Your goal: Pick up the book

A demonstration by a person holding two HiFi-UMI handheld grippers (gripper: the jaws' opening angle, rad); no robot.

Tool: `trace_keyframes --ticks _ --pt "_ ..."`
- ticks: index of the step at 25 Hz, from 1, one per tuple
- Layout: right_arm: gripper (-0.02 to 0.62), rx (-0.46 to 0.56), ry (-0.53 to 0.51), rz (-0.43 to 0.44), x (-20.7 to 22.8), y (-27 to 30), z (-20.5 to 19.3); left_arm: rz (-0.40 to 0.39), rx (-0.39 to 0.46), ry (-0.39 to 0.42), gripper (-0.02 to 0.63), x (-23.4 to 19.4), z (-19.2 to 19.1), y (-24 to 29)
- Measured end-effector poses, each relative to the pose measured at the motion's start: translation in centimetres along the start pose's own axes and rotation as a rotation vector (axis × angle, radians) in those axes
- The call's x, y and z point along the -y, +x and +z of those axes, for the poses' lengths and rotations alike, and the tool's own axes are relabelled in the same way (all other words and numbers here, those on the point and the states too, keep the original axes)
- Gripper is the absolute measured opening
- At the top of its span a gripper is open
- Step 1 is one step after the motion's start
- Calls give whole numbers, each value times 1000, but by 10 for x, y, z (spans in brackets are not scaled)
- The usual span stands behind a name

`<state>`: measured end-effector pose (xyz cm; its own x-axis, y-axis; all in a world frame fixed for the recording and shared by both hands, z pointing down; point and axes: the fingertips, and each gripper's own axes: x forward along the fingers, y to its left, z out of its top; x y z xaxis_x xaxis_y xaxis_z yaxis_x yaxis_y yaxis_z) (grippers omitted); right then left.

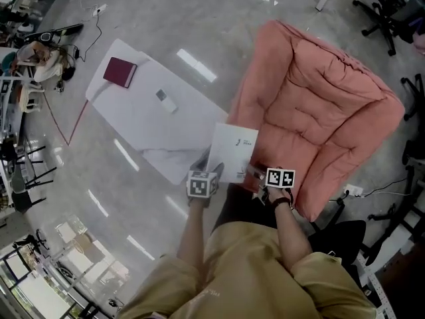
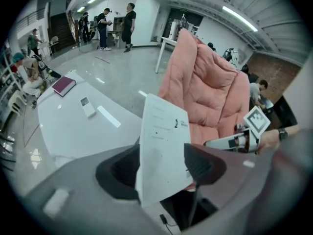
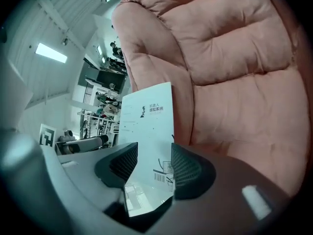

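Head view: white book [image 1: 232,153] sits just beside the pink armchair [image 1: 319,105], its lower edge between parted jaws on both sides, so left hand-held gripper [image 2: 161,169] and right hand-held gripper [image 3: 152,166] are released; clench both squarely together, then lift level so the cover doesn't bend.

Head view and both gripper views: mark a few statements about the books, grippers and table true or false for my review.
1. The white book stands between the left gripper's jaws. True.
2. The right gripper's jaws are closed together with nothing between them. False: they are apart, with the white book between them.
3. A maroon book lies on the white table. True.
4. The remote lies on top of the maroon book. False: it lies apart from it on the white table.
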<state>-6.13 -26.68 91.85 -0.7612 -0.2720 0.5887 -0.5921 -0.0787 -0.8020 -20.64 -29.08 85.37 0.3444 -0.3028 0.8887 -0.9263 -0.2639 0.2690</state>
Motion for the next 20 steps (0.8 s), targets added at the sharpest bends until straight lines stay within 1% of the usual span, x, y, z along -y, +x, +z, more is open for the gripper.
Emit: trace_keyframes --ticks 4,6,8,11,13,16,18,19,20 --pt "278 16 23 -11 24 15 4 -29 -58 -49 342 -23 -8 25" --pt "328 25 64 -14 36 22 6 -46 -78 -71 366 -31 -8 36" --pt "353 32 113 17 43 31 9 -81 -85 -103 385 -36 -8 47" --pt "371 52 153 104 42 46 13 -157 -105 -124 391 -37 -12 61" --pt "377 78 179 160 41 54 17 -200 -117 -120 391 -33 -13 68" --pt "379 120 215 217 39 62 26 -241 -110 -124 391 -27 -11 74" --pt "355 134 230 251 34 67 30 -249 -107 -128 382 -27 -11 78" --pt "335 133 235 261 31 71 31 -245 -105 -128 349 -28 -10 79" --pt "301 129 238 262 29 73 31 -235 -102 -127 296 -30 -9 79"
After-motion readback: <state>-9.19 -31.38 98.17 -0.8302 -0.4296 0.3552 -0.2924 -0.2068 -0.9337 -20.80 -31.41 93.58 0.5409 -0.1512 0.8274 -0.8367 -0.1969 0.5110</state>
